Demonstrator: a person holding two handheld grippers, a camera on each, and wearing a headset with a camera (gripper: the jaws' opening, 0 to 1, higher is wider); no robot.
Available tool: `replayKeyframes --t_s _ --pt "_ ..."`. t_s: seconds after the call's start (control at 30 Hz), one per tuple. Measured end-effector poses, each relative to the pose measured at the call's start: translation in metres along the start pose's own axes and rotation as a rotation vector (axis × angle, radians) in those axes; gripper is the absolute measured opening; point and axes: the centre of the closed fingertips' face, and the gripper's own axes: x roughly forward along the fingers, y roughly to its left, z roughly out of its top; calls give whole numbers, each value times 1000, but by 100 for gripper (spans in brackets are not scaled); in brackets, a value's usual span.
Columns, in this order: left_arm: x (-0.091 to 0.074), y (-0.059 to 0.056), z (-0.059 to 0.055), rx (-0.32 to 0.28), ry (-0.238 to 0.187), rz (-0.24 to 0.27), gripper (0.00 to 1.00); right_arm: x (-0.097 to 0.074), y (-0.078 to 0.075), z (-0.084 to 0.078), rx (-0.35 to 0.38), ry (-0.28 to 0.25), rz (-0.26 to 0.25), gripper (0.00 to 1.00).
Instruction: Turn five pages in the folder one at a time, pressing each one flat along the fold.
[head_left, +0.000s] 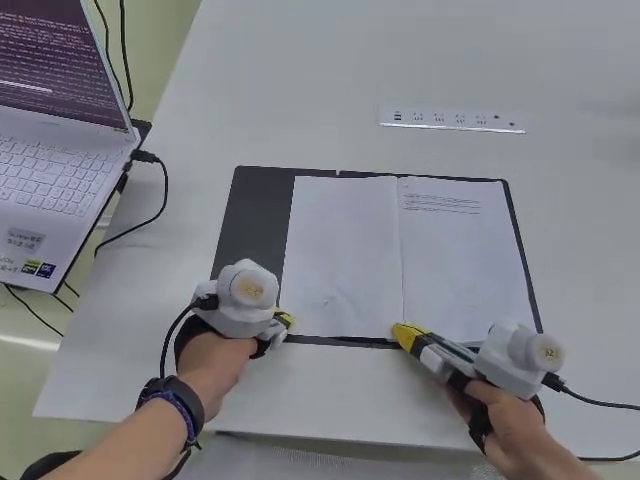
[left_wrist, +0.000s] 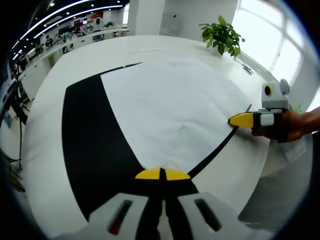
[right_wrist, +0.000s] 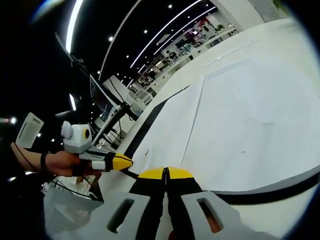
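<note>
An open laptop (head_left: 45, 130) glows at upper left of the head view, a black cable (head_left: 163, 190) trailing from it across the white table (head_left: 330, 60). A power strip (head_left: 452, 120) lies upper right. A potted plant (left_wrist: 221, 35) tops the left gripper view.

My left gripper (head_left: 284, 320) sits low, jaws pressed together, tip aimed right. My right gripper (head_left: 403, 333) is closed too, tip aimed left at it; the tips are near each other but apart. My left hand (head_left: 215, 355) wraps its handle and has a dark wristband (head_left: 172, 402). My right hand (head_left: 512, 425) grips from behind.
</note>
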Motion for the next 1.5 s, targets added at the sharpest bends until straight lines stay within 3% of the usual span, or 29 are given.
replayKeyframes --t_s 0.33,0.47,0.77,0.9,1.13,1.3,1.5 --pt "0 -1 0 6 7 0 0 0 -1 1 54 1 -19 0" --pt "-1 -2 0 2 14 0 1 -3 7 0 9 19 -10 2" --pt "-7 -31 4 58 24 -47 26 -8 21 7 -51 53 -21 25" --pt "-13 -43 16 36 -12 -71 36 -16 20 14 -62 38 -29 32" --pt "-29 -50 32 79 -66 -67 46 -31 22 23 -99 12 -29 42" --pt "-43 -49 40 87 -92 -53 48 -46 15 28 -118 5 -63 46" --pt "-61 -41 56 74 -153 -26 50 -58 15 37 -172 3 -71 52"
